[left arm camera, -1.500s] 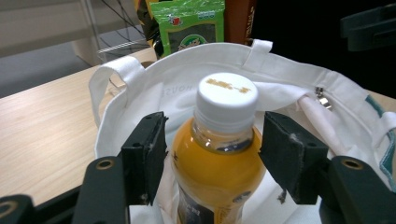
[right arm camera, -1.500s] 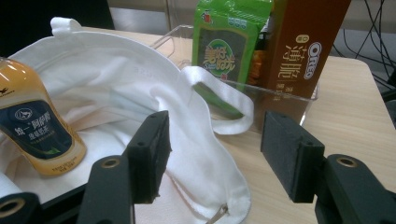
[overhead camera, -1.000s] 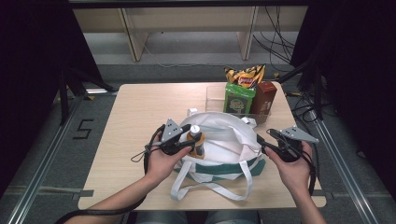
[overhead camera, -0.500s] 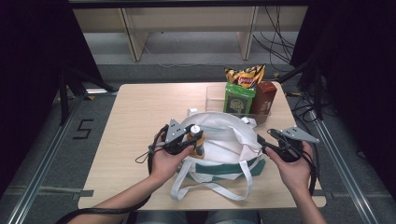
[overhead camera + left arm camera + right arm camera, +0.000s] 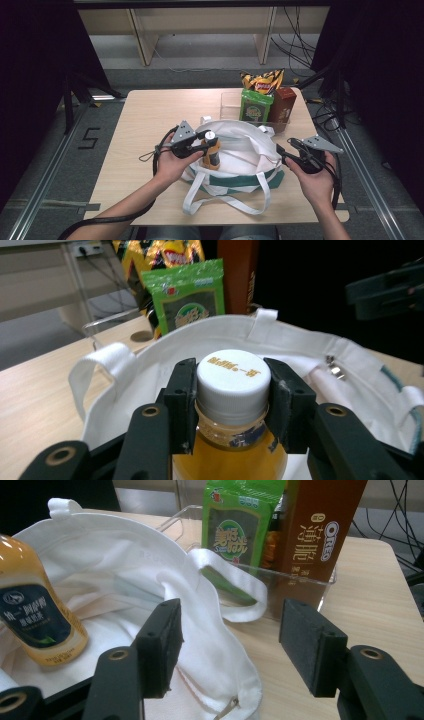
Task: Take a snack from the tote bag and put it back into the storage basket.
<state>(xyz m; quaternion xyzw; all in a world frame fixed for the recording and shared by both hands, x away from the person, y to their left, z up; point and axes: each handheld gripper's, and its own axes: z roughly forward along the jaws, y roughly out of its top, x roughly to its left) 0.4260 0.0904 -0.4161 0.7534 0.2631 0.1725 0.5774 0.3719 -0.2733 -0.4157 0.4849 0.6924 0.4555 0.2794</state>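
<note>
An orange drink bottle (image 5: 212, 155) with a white cap stands upright at the left rim of a white tote bag (image 5: 245, 150) with green trim. My left gripper (image 5: 204, 145) has just been closing, and its pads now press on both sides of the cap. In the left gripper view the bottle (image 5: 230, 452) sits between the left gripper's (image 5: 233, 390) jaws. My right gripper (image 5: 281, 151) is at the bag's right edge, open, with nothing gripped. In the right gripper view the bag (image 5: 115, 545) lies under the right gripper (image 5: 227, 635), and the bottle (image 5: 35, 620) stands at the far left.
Behind the bag a clear bin (image 5: 229, 102) holds a green snack packet (image 5: 255, 106), a brown Oreo box (image 5: 282, 104) and a chips bag (image 5: 262, 81). The bag's handles trail toward the wooden table's (image 5: 150, 115) front edge. Shelving and cables lie beyond the table.
The left gripper's jaws have narrowed onto the bottle's cap, and the hand shifted slightly toward the bag. The right hand and gripper have not moved.
</note>
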